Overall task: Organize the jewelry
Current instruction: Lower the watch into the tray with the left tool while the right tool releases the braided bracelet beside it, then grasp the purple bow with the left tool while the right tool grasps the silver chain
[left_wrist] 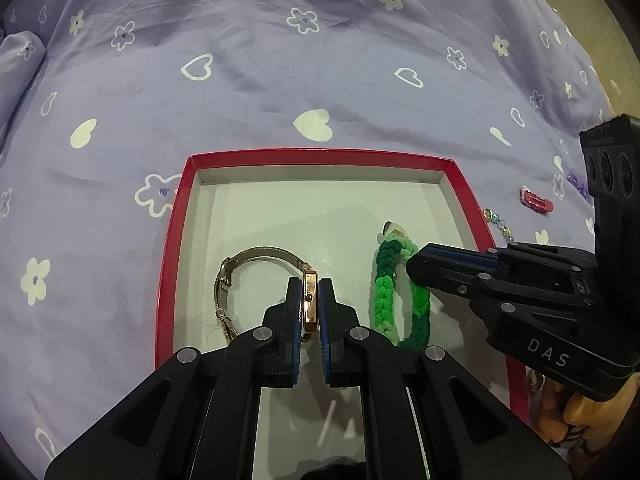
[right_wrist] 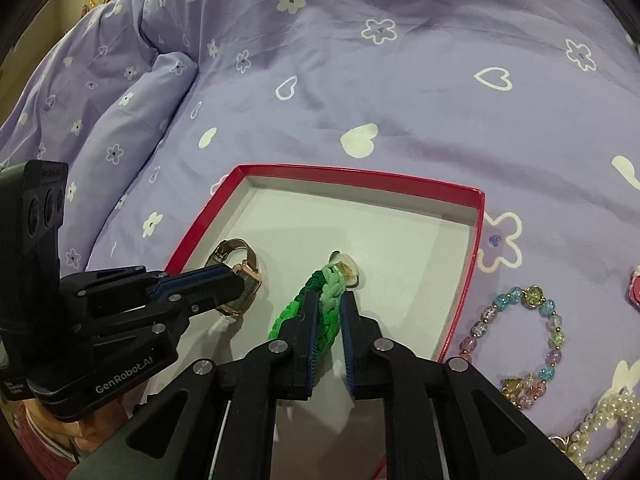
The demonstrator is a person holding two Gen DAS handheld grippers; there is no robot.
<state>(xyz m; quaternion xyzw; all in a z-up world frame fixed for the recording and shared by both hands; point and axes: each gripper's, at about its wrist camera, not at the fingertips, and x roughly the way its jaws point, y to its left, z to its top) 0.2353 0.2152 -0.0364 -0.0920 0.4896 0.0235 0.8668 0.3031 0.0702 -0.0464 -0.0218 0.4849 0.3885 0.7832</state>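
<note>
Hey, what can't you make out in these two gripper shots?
- Watch face: edge-on between the left gripper fingers in the left view; hidden by that gripper in the right view.
- Pearl strand: cut off by the right view's lower corner.
- Red clip: small and blurred in the left view; cut by the right view's edge.
- Green bracelet near end: hidden under the right gripper.

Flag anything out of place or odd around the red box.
Nothing looks damaged or spilled. The watch and green braid are in the box, each between a claw's fingers. Still out on the bedspread right of it: a bead bracelet, pearls and a red clip.
</note>
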